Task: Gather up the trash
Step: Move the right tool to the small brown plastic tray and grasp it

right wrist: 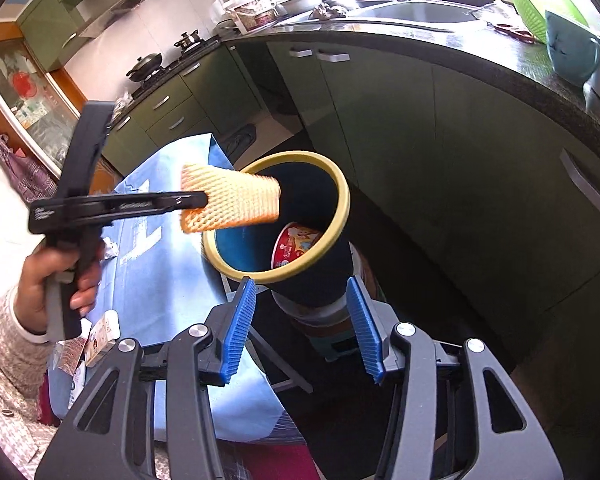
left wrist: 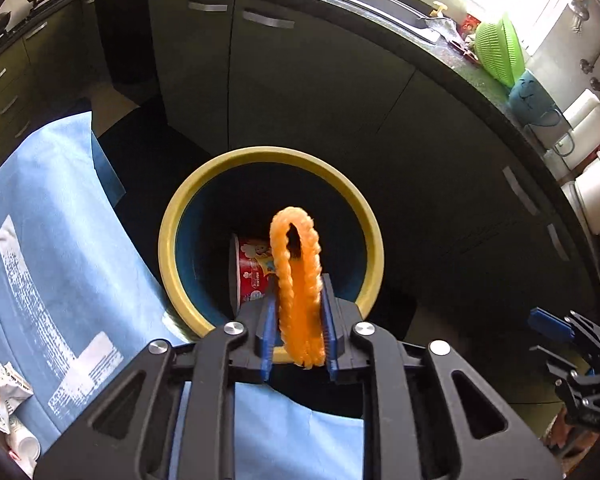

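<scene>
My left gripper [left wrist: 298, 312] is shut on an orange foam net sleeve [left wrist: 298, 280] and holds it over the mouth of a dark bin with a yellow rim [left wrist: 172, 220]. A red paper cup [left wrist: 254, 268] lies inside the bin. In the right wrist view the sleeve [right wrist: 236, 198] hangs over the bin's rim [right wrist: 342, 216], with the cup [right wrist: 296, 244] inside. My right gripper [right wrist: 302, 320] is open and empty, just in front of the bin. It also shows at the right edge of the left wrist view [left wrist: 556, 340].
A blue cloth [left wrist: 48, 220] covers the table left of the bin, with crumpled paper wrappers [left wrist: 4, 400] at its near edge and small cartons [right wrist: 100, 336]. Green kitchen cabinets [right wrist: 380, 112] and a dark countertop [right wrist: 520, 60] curve behind the bin.
</scene>
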